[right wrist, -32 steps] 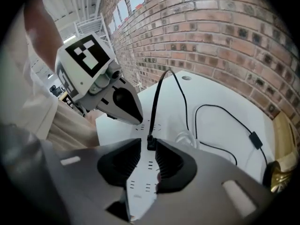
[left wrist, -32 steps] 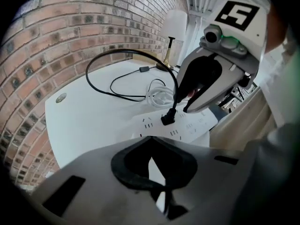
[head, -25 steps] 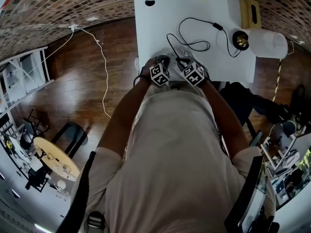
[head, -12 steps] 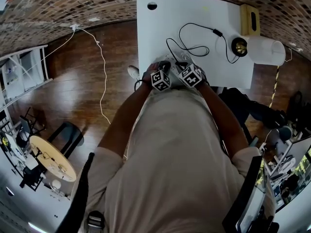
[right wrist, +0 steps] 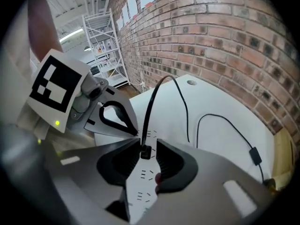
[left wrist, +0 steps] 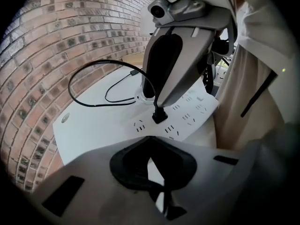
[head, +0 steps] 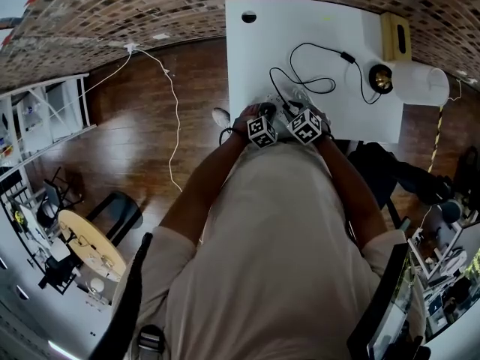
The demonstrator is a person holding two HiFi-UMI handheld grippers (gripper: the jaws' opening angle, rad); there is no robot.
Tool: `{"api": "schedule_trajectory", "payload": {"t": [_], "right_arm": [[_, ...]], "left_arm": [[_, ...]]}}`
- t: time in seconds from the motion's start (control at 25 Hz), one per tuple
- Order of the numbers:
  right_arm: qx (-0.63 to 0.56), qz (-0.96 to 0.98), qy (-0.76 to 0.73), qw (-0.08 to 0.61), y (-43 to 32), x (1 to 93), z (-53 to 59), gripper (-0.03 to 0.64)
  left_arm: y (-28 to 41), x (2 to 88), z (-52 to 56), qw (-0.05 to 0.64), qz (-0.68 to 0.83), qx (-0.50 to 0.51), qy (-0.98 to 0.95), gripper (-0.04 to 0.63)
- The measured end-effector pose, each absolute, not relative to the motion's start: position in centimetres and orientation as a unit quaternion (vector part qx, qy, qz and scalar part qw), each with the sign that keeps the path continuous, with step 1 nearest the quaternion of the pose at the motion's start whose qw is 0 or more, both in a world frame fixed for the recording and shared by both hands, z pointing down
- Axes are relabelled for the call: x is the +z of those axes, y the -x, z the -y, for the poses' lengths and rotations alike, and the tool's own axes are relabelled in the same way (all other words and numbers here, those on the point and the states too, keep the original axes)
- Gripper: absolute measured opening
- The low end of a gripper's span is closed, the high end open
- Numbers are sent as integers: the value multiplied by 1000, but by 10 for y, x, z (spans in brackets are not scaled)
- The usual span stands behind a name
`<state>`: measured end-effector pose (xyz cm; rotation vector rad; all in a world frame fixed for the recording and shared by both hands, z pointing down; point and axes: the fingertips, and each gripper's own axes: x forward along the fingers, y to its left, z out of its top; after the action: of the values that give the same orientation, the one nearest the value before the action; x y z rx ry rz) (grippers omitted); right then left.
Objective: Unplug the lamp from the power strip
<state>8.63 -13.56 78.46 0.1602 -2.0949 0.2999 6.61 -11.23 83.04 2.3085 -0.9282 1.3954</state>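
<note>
right gripper (right wrist: 147,143) fingers (right wrist: 176,163), just opened, flank the plug (right wrist: 146,153)

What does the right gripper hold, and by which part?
Nothing. The jaws of the right gripper have just been opening; the small black plug, seated in the white power strip, stands between them unclamped.

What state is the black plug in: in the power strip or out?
Plugged in: the black plug sits seated in a socket of the white power strip.
</note>
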Motion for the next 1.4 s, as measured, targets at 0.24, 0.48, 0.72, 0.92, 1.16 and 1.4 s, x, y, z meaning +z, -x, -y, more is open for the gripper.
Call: {"api": "schedule_trajectory", "payload": {"t": [0.24,0.48,0.72,0.92,1.16,1.4], "right_arm": [[100,849,-31,518,-84,797,125,89],[102,851,-38,515,-80,800,119,57],[97,849,-40,518,-79,800,119,80],[79,848,-23,524,-80,800,120,105],[72,843,-19,533,-81,807,117,88],[68,841,-22,536,-82,814,116,57]], "left_arm": [[-65,833,103,171,313,489,-796,-8],[-64,835,97,156,274,525,-790,-8],[-63,834,96,158,268,538,-783,-8],[-64,834,97,147,266,547,-780,-8],[-65,833,96,149,272,549,-776,-8],[-66,832,97,135,275,552,-776,-9]]}}
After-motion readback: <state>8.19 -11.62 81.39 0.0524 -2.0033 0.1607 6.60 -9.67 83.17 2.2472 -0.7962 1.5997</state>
